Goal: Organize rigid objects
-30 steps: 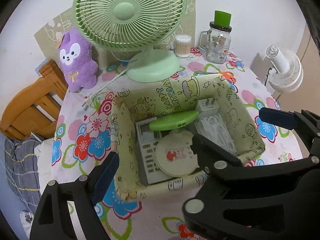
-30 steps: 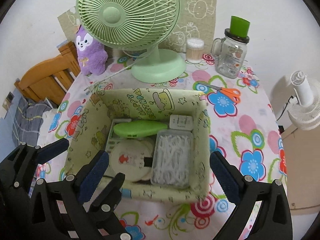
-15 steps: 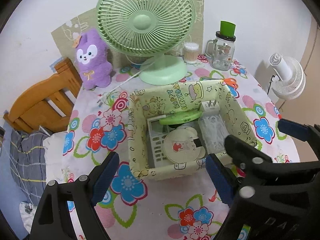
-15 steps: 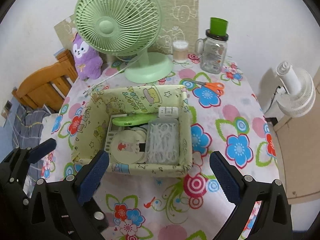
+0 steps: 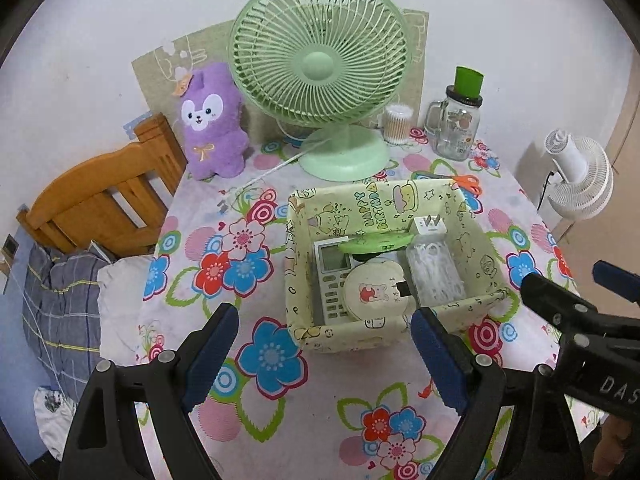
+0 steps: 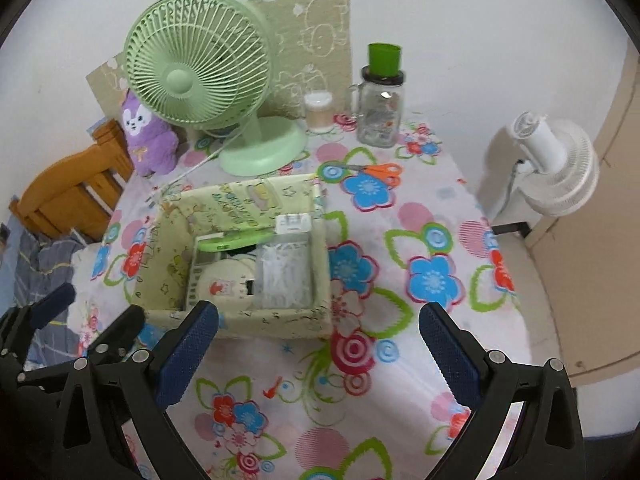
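A pale yellow fabric box stands mid-table on the flowered cloth. Inside lie a white remote, a flat green item, a round cream case, a clear box of white picks and a white plug. My left gripper hangs open and empty above the box's near wall. In the right wrist view the same box sits ahead and to the left of my right gripper, which is open and empty. The right gripper also shows beside the box's right corner.
A green desk fan, a purple plush, a cotton-swab tub and a glass jar with a green lid line the back. Orange scissors lie behind the box. A wooden chair stands left, a white fan right.
Both grippers have drawn back and risen from the box, which now looks smaller and farther off. The right gripper no longer reaches over the box. Jaws stay wide.
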Demonstrator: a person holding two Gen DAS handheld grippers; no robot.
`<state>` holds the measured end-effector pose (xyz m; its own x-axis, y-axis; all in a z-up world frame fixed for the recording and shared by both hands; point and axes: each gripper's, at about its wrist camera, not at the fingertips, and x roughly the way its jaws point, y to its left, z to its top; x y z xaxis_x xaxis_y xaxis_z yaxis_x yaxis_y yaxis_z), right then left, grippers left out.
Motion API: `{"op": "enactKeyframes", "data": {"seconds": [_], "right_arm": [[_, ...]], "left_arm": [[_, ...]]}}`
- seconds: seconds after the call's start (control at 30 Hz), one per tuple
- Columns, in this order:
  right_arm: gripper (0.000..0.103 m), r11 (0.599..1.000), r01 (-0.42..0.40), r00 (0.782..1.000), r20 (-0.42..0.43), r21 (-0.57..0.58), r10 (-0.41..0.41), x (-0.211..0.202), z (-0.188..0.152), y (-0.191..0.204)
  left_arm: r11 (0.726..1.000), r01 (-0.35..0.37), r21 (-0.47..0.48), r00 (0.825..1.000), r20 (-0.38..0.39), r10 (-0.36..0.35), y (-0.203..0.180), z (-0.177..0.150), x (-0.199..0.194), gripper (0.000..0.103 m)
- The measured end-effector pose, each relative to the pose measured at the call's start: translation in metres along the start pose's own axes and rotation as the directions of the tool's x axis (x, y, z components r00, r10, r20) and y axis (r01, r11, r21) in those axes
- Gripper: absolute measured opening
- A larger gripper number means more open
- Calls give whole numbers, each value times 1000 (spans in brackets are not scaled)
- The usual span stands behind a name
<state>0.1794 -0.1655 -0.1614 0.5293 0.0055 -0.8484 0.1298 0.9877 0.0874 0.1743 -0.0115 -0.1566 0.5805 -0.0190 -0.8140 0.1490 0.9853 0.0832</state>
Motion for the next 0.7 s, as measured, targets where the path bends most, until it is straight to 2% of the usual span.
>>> {"op": "enactKeyframes", "data": {"seconds": [0.1,0.3,0.5,0.63,0.7], "right_arm": [[102,999,37,999,23,-11,-37,-11,-2,-2],[101,1000,19,998,52,-2,-19,-31,-6,-7],[102,1000,11,997,73,-11,-11,-47,-9,-7],[102,999,30,996,90,-26,-27,-60,-11,-6],[102,997,61,992,110,-40,-56,-67,-12,-3]], "left_arm": [[1000,4,2,1000,25,-4,-1,-3,-9,90],[999,39,-1,999,39,-38,1,-5,-26,91],[999,32,-18,999,15,-32,4,-5,-40,91],[999,17,-30,999,44,-16,7,-3,-57,91],[999,-3,-37,998,61,6,6,-2,-67,97]]}}
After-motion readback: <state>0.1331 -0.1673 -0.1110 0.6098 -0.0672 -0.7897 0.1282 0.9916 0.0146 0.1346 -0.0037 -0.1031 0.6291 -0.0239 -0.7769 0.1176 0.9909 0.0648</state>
